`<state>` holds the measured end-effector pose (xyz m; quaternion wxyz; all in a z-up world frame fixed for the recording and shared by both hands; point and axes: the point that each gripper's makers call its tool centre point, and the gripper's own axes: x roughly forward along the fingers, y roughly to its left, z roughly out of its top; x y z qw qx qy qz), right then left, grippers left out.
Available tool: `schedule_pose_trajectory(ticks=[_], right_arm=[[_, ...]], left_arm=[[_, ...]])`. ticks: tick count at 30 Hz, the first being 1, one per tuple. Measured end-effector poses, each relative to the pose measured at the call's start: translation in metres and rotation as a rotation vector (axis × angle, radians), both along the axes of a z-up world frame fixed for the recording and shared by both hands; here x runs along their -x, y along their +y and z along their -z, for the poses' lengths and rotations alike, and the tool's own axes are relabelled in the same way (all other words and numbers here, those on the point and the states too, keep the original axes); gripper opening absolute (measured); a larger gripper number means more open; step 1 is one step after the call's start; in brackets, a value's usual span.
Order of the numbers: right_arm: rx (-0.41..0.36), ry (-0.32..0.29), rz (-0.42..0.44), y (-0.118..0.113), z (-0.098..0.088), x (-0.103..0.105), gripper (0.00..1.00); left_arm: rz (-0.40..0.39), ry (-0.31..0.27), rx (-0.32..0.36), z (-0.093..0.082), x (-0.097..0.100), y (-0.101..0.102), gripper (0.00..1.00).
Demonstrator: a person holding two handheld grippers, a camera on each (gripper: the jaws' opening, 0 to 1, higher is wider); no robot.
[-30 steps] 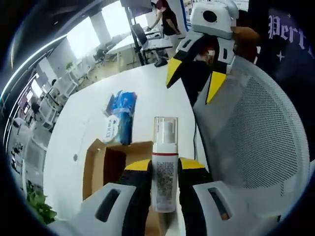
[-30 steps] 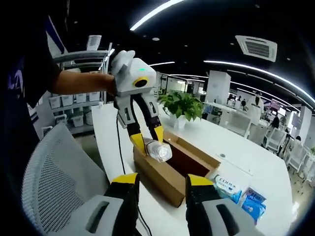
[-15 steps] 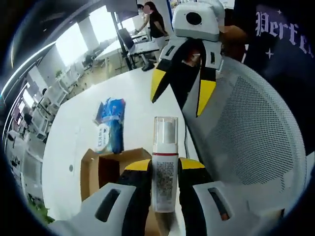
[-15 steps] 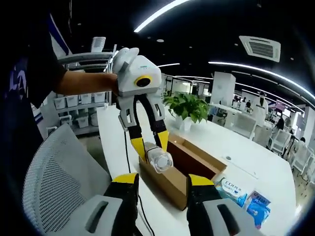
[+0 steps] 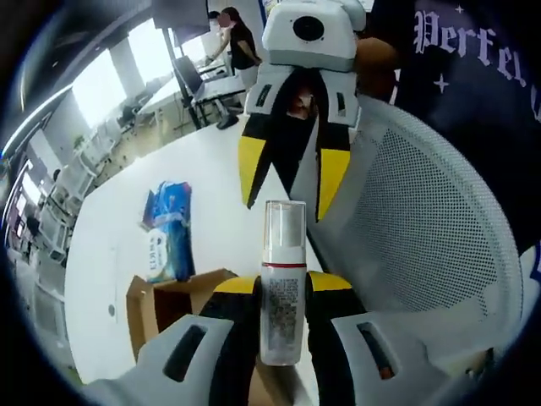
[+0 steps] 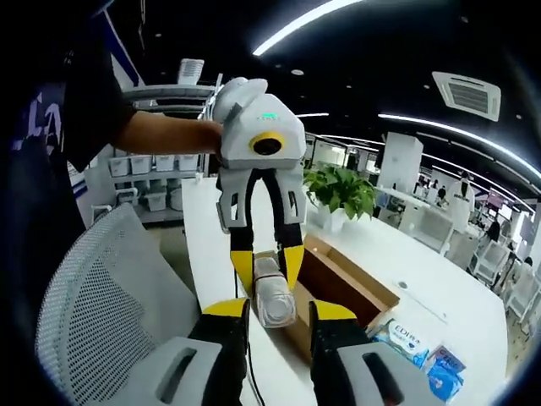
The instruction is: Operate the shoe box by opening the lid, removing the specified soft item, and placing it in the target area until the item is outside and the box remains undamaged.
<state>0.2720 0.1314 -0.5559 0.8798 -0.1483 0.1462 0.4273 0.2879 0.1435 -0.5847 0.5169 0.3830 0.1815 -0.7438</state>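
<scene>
Left gripper (image 5: 283,292): clamped on a clear-capped pump bottle (image 5: 282,279), which is held upright between the yellow-tipped jaws, above the table; the same gripper (image 6: 265,266) is seen in the right gripper view with the bottle (image 6: 272,292) at its tips.

Right gripper (image 6: 273,317): jaws spread, nothing gripped; it is raised facing the left one, and its tips appear to flank the bottle's cap end, though contact cannot be confirmed. In the left gripper view it (image 5: 286,173) is seen just beyond the cap.

Shoe box (image 6: 342,292): brown cardboard, lid open, resting on the white table (image 5: 211,161) below the bottle; a corner of it (image 5: 169,296) is seen beside the left jaws.

Task item: the bottle is judged to be the item removed; it is outside the box and not yet set down.

Other items: blue packets (image 5: 166,228) lie on the table beyond the box.

Risks: the bottle could slip or tip if the right gripper is closed on the smooth cap off-centre while the left grip is released too soon; a dropped bottle could strike the box edge.

Hidden or unclear: the box interior and the bottle's base are covered by the jaws; no marked target area can be made out; label print is illegible.
</scene>
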Motion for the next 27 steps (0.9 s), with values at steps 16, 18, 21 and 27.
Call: schedule_pose_trajectory(ticks=[16, 18, 21, 27], right_arm=[[0.055, -0.039, -0.054, 0.007, 0.003, 0.002, 0.16], [0.069, -0.046, -0.058, 0.007, 0.004, 0.002, 0.16], [0.075, -0.047, -0.051, 0.006, 0.005, 0.001, 0.15], [0.072, -0.017, -0.033, 0.005, 0.006, 0.0, 0.15]], left_arm=[[0.076, -0.003, 0.035, -0.005, 0.009, -0.009, 0.19], [0.079, -0.007, 0.035, -0.005, 0.009, -0.01, 0.19], [0.075, -0.009, 0.038, -0.004, 0.007, -0.011, 0.2], [0.062, -0.004, 0.034, -0.003, 0.006, -0.012, 0.2]])
